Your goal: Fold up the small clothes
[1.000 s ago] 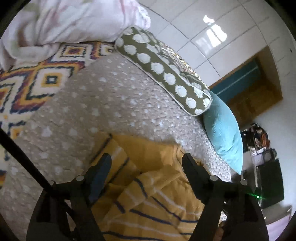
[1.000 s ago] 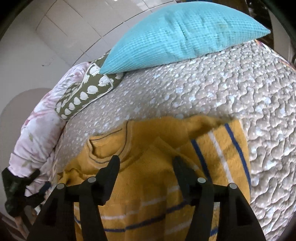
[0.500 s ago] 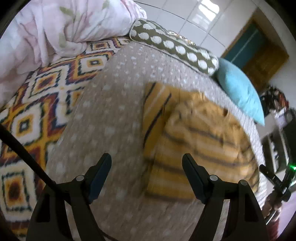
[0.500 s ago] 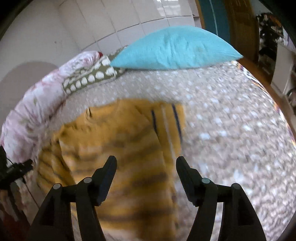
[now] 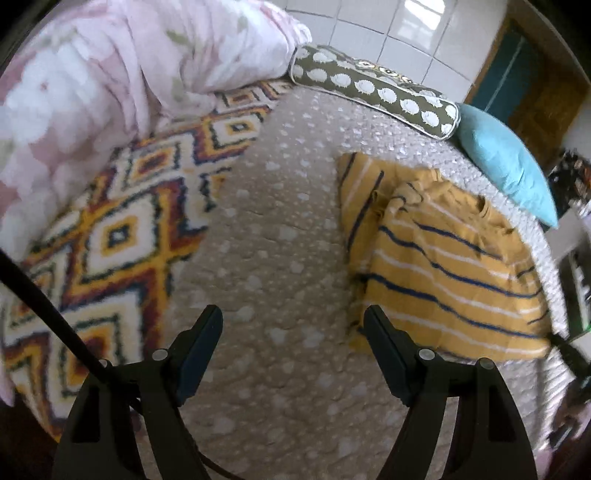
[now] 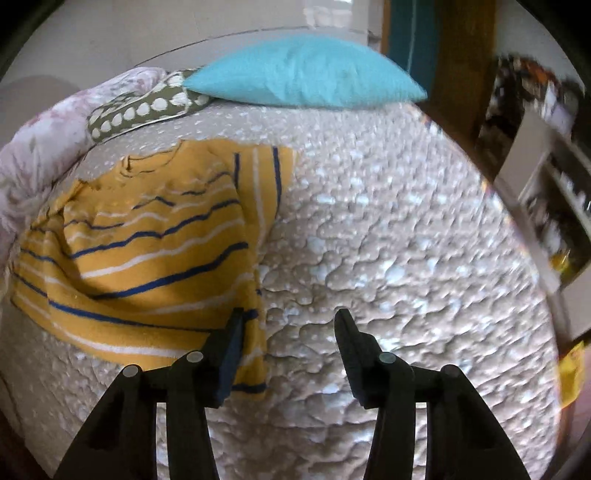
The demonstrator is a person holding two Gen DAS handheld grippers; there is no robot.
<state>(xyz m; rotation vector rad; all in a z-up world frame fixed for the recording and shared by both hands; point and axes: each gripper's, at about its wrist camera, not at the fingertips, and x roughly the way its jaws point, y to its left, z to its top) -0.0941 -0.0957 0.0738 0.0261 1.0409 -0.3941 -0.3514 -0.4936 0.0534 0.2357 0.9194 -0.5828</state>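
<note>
yellow striped sweater (image 5: pixel 443 273) lies on the bed's quilted grey bedspread (image 5: pixel 273 236), with a sleeve folded in over its body. in the left wrist view it sits right of centre; in the right wrist view the same sweater (image 6: pixel 147 258) fills the left middle of the frame, collar toward the pillows and navy and white stripes running across it.

the bedspread (image 6: pixel 388 258) is the largest thing in both views, puckered and dotted with pale spots. a patterned blanket (image 5: pixel 110 229) with orange, white and dark diamonds covers the left of the left wrist view, and a pink floral duvet (image 5: pixel 110 62) is bunched in the upper left above it. a tiled wall (image 5: pixel 388 33) runs along the top.

a teal pillow (image 6: pixel 306 74) lies at the top centre of the right wrist view, and at the right edge of the left wrist view (image 5: pixel 506 162). touching it is an olive cushion with white spots (image 5: pixel 373 92), seen in the upper left of the right wrist view (image 6: pixel 140 110).

the left hand-held gripper (image 5: pixel 293 325) hangs over bare bedspread at the lower centre, jaws spread wide and holding nothing; the sweater's hem lies just beside its right finger. the right hand-held gripper (image 6: pixel 288 328) is also spread apart and empty, its left finger overlapping the sweater's lower right corner in the picture; whether it touches the cloth cannot be told. shelves (image 6: pixel 554 192) blur at the right edge.
</note>
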